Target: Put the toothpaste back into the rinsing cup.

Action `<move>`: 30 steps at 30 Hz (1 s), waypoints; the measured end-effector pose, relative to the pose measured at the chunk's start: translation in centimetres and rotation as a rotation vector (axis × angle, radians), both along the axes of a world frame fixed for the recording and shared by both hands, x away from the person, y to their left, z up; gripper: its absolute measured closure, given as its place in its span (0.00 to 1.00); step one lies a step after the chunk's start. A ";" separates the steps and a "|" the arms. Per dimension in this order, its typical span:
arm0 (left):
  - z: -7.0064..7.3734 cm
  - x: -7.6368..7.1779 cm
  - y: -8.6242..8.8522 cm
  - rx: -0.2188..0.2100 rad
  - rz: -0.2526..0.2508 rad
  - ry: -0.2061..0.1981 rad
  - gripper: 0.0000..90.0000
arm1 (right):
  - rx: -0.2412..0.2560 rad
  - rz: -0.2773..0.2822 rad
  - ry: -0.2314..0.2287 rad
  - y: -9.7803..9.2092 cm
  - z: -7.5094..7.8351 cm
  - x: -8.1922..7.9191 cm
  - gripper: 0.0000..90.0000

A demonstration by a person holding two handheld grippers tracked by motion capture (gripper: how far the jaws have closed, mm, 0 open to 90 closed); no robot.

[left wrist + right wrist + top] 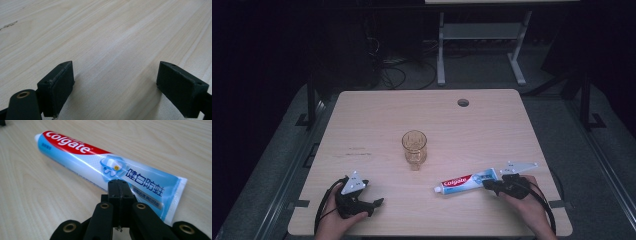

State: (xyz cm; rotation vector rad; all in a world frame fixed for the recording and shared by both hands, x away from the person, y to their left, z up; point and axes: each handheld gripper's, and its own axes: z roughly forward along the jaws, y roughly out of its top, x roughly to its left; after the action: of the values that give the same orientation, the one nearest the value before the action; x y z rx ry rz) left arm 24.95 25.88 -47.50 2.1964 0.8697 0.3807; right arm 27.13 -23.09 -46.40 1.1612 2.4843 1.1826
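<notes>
My right tongs [119, 188] are pressed together, empty, at the crimped end of the toothpaste tube [100, 163] lying flat on the bench [377, 125]. Unless I spread them first, they may just shove it towards the glass [414, 148]. My left tongs [115, 82] rest spread apart over bare wood.

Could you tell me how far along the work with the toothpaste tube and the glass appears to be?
Nothing looks done: the toothpaste tube lies flat on the table, apart from the empty glass. In hand: the right gripper, jaws shut, sits at the tube's crimped end. The left gripper rests open. Gripping and moving the tube remain.
</notes>
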 end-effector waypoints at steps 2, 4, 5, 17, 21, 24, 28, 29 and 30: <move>0.0 0.0 0.0 0.001 -0.001 0.001 0.15 | 0.002 -0.008 0.000 -0.1 0.0 0.6 1.00; 0.0 0.0 0.0 0.001 0.000 0.001 0.15 | 0.003 -0.010 0.004 -0.1 0.0 0.8 1.00; 0.0 0.0 0.0 0.001 0.000 0.002 0.15 | 0.008 -0.016 0.009 -0.1 -0.1 1.2 1.00; 0.0 0.0 0.0 0.001 0.000 0.002 0.15 | 0.004 -0.040 0.009 0.0 -0.3 3.5 1.00; 0.0 0.0 0.0 0.001 0.000 0.002 0.15 | 0.002 -0.045 0.013 0.1 -0.4 4.4 1.00; 0.0 0.0 0.0 0.001 0.000 0.002 0.15 | 0.005 -0.050 0.017 0.3 -0.5 5.1 1.00; 0.0 0.0 0.0 0.001 0.000 0.002 0.15 | -0.008 -0.055 0.020 0.6 -0.7 6.1 1.00; 0.0 0.0 0.0 0.001 0.000 0.002 0.15 | -0.009 -0.055 0.017 0.7 -0.7 6.3 1.00; 0.0 0.0 0.0 0.001 0.000 0.002 0.15 | -0.009 -0.055 0.017 0.7 -0.7 6.3 1.00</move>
State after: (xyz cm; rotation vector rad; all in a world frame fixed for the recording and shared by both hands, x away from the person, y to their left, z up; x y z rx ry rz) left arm 24.98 25.87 -47.48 2.1978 0.8714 0.3787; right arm 33.44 -22.40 -47.10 1.2342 2.4503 1.1509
